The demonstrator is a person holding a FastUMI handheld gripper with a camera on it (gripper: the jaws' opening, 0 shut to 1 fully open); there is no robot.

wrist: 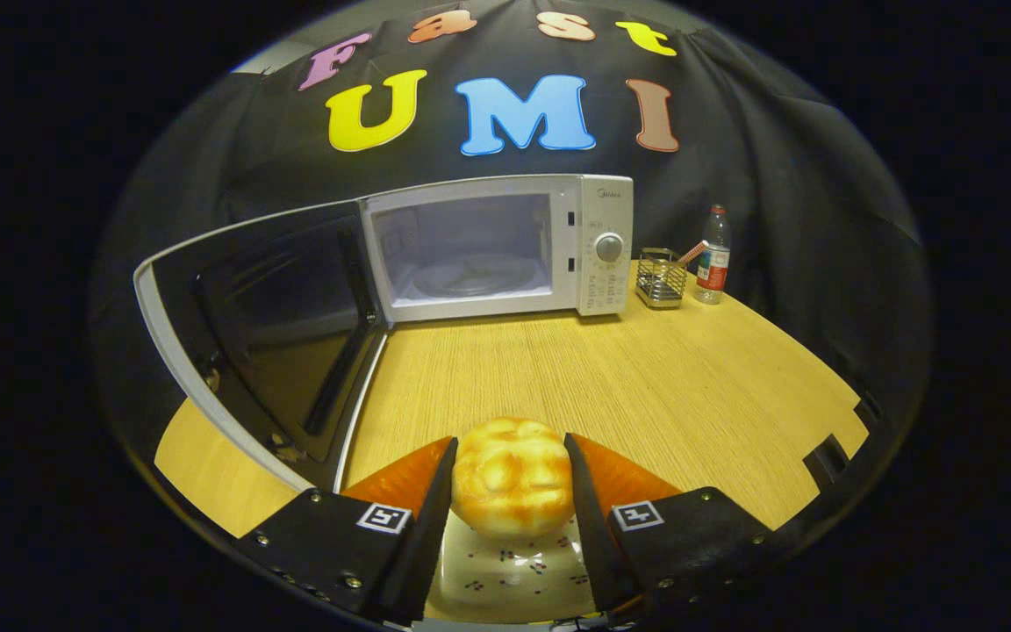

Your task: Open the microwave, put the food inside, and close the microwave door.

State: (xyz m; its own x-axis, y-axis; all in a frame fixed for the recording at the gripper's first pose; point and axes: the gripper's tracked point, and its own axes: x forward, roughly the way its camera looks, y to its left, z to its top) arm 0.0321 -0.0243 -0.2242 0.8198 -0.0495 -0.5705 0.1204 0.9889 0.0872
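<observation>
Carefully — your gripper (512, 478) holds the bun (512, 476) between both fingers; the open door (268, 325) at left may catch it — squeezing loosely, it drops.

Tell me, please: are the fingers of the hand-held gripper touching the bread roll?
Touching. In the gripper view, both fingers of the hand-held gripper press against the sides of the bread roll, with no gap visible on either side.

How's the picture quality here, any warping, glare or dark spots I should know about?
Gripper view: fisheye bends the table edge and the open microwave door; the door glass is dark, with faint reflections; the microwave cavity is evenly lit; the bun held in the gripper is sharp, slightly glossy.
</observation>
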